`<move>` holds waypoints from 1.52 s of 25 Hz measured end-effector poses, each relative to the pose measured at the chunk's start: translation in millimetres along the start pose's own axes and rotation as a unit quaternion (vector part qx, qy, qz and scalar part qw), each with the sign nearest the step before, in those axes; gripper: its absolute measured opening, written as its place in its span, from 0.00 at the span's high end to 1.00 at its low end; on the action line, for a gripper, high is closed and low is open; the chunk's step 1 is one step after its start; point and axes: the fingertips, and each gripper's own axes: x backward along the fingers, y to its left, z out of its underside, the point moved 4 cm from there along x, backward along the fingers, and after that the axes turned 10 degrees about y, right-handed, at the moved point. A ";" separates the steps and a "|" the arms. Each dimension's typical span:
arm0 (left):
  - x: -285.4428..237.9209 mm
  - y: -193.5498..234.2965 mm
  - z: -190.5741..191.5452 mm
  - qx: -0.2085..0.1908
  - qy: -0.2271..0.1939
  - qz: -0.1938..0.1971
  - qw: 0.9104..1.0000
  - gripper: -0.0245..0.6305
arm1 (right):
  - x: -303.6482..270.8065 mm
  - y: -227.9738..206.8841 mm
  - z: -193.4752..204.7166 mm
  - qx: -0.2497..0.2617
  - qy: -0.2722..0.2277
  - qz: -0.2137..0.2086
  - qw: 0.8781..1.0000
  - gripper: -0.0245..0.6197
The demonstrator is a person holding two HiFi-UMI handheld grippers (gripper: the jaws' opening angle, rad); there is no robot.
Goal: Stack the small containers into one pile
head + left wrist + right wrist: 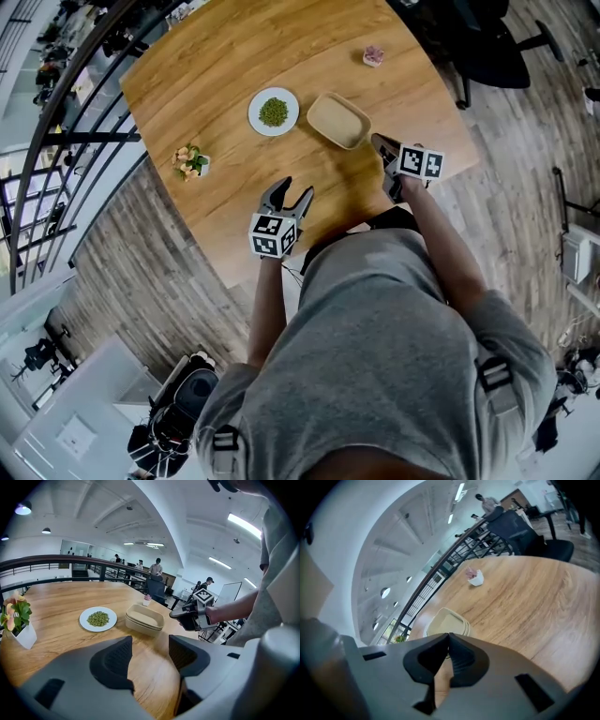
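The beige shallow containers (338, 120) sit nested in one pile on the round wooden table (225, 56), also seen in the left gripper view (144, 619) and the right gripper view (447, 623). My right gripper (378, 142) hovers just right of the pile, slightly above the table, with its jaws shut and nothing between them (449, 637). It shows beside the pile in the left gripper view too (187, 616). My left gripper (295, 187) is nearer me, well short of the pile, open and empty (150, 656).
A white plate (255, 116) of green beans lies left of the pile (85, 619). A small flower pot (190, 160) stands near the table's left edge and a tiny pink plant pot (373, 56) at the far right. An office chair (487, 47) stands beyond the table.
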 end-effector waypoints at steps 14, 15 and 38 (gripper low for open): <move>-10.5 -14.1 -25.1 -0.002 -0.044 -0.020 0.999 0.81 | 31.8 31.6 -12.4 0.282 0.001 -0.009 0.959 0.95; -10.9 -16.3 -25.9 -0.003 -0.046 -0.019 0.999 0.83 | 32.6 33.3 -13.0 0.303 0.006 -0.004 0.953 0.95; -28.7 -37.5 -37.4 0.039 -0.065 -0.077 0.994 0.92 | 10.8 31.8 -8.4 0.497 0.125 -0.025 0.858 0.95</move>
